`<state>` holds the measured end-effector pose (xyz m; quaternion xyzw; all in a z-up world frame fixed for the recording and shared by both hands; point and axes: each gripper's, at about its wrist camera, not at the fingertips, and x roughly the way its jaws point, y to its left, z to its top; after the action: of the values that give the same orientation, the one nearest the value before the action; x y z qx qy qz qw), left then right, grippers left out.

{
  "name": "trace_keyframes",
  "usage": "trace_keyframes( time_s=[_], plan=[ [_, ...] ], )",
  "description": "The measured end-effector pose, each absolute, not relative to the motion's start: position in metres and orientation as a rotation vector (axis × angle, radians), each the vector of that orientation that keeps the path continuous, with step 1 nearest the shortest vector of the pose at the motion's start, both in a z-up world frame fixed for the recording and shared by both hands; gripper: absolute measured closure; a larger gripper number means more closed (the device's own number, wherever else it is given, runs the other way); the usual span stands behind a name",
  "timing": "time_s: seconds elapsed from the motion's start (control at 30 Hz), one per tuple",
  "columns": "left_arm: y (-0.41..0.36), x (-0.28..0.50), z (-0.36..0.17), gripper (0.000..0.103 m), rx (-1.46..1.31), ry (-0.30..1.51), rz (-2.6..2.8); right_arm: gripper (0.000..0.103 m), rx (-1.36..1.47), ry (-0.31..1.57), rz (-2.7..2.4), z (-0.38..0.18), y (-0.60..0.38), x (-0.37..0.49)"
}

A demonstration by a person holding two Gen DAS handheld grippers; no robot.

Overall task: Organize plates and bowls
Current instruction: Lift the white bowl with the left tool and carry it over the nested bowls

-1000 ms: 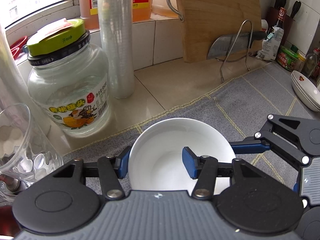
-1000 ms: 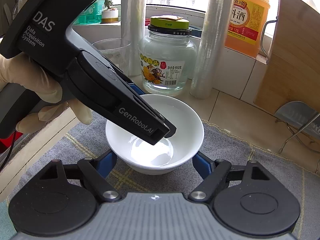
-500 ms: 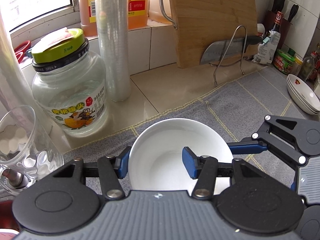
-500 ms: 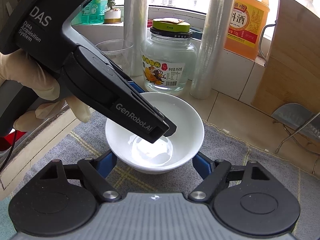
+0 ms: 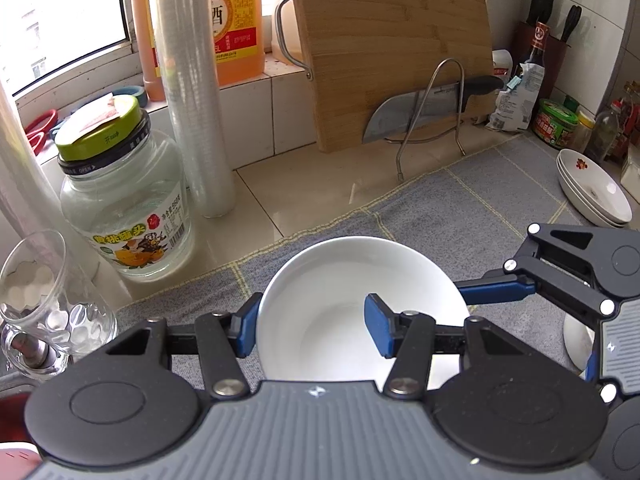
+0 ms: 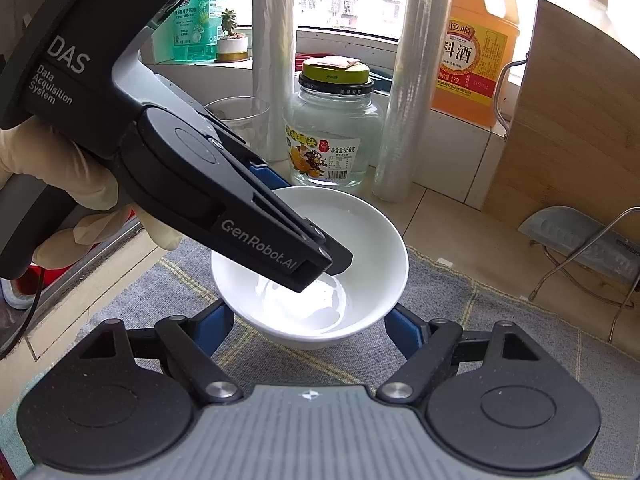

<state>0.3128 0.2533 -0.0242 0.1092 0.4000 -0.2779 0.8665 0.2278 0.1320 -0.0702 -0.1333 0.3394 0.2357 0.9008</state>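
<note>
A white bowl (image 5: 352, 292) (image 6: 360, 240) is held above the grey mat (image 5: 480, 216). My left gripper (image 5: 312, 330) is shut on the bowl's near-left rim, one blue pad outside and one inside. My right gripper (image 6: 308, 330) is open, its blue fingers (image 6: 404, 330) straddling the bowl's base from the right side without visibly pressing it. In the left wrist view the right gripper shows at the right (image 5: 560, 280). A stack of white dishes with a red flower (image 5: 592, 188) lies at the far right. Another white dish edge (image 5: 576, 340) peeks under the right gripper.
A glass jar with a green lid (image 5: 120, 196), a film roll (image 5: 192, 92), a drinking glass (image 5: 44, 300), an orange bottle (image 5: 236, 20), a wooden cutting board (image 5: 400, 40) and a cleaver on a wire rack (image 5: 424, 112) line the back. Condiment bottles (image 5: 556, 120) stand at the far right.
The bowl has risen with my left gripper and shifted slightly right. My right gripper stays around its base, still open.
</note>
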Motion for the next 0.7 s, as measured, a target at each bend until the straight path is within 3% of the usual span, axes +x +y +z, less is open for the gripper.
trace_keyframes(
  time_s=[0.7],
  plan=[
    [0.183,0.250,-0.004,0.050,0.268,0.813,-0.593,0.017,-0.283,0.688,0.507,-0.046,0.059,0.173]
  ],
)
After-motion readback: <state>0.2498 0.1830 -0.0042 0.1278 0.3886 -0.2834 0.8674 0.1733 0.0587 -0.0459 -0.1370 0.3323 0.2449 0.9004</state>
